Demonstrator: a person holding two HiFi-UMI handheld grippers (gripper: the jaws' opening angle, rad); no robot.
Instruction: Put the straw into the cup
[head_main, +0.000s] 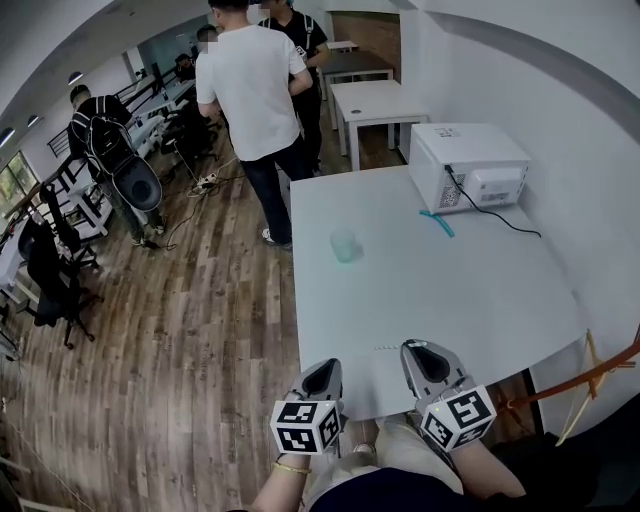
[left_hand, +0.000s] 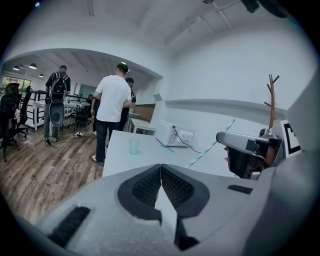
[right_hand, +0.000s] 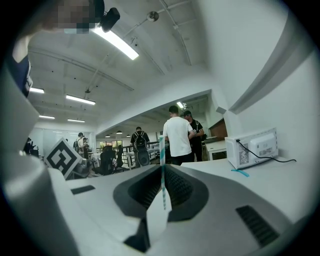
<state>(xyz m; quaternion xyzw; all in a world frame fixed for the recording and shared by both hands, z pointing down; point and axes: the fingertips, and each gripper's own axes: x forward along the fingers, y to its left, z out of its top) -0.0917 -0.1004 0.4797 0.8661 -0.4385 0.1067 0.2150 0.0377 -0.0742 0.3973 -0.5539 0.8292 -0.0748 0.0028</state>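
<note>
A translucent cup stands on the white table, left of its middle. My right gripper hovers at the table's near edge, shut on a teal-and-white striped straw that sticks up and out past its tips. From the left gripper view the straw slants up from the right gripper. My left gripper hangs just off the near edge beside it, shut with nothing between its jaws. Both grippers are well short of the cup.
A white microwave sits at the table's far right, its black cord trailing on the table. A loose teal piece lies in front of it. Two people stand at the far left corner. A reddish wooden stand is at the right.
</note>
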